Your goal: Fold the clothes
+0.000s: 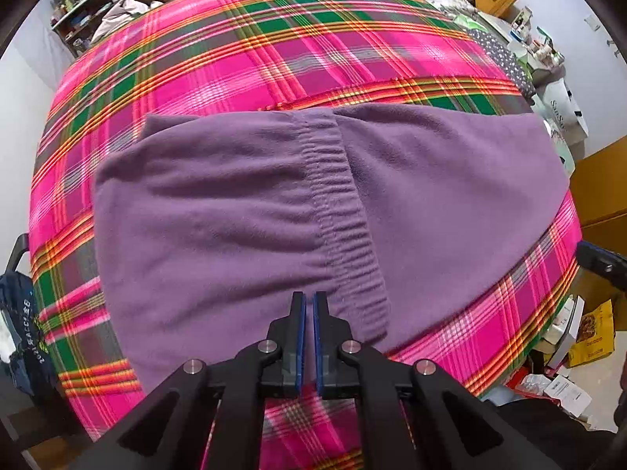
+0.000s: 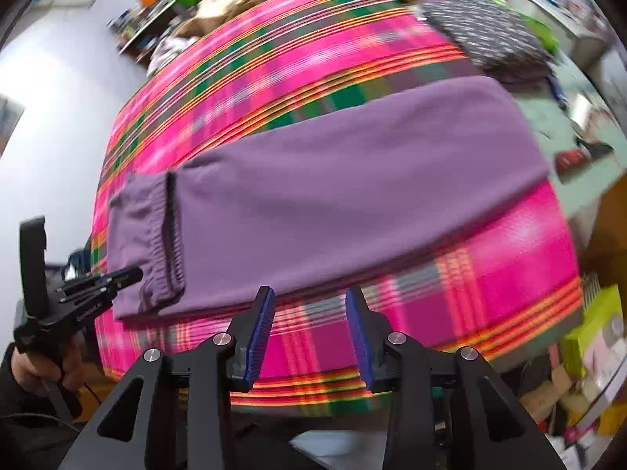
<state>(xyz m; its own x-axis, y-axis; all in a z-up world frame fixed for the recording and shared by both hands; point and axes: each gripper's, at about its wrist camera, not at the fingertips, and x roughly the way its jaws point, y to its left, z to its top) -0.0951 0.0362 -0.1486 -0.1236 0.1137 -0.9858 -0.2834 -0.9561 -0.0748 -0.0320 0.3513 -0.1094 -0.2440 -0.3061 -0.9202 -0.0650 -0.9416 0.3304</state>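
A: Where are the purple pants (image 1: 243, 203) lying?

B: Flat on the plaid blanket (image 1: 243, 51), folded, stretching across it from 9 to 3 o'clock in your right wrist view, with the ribbed waistband (image 2: 172, 243) showing at the 9 o'clock end.

A: Your left gripper (image 1: 308, 301)?

B: You're holding it low over the near edge of the pants; the jaws are sitting nearly together with only a sliver between the blue pads (image 1: 299, 337). Can't tell whether fabric is pinched.

A: Right gripper (image 2: 309, 297)?

B: It's hovering at 6 o'clock, just short of the pants, jaws spread wide, gripping nothing.
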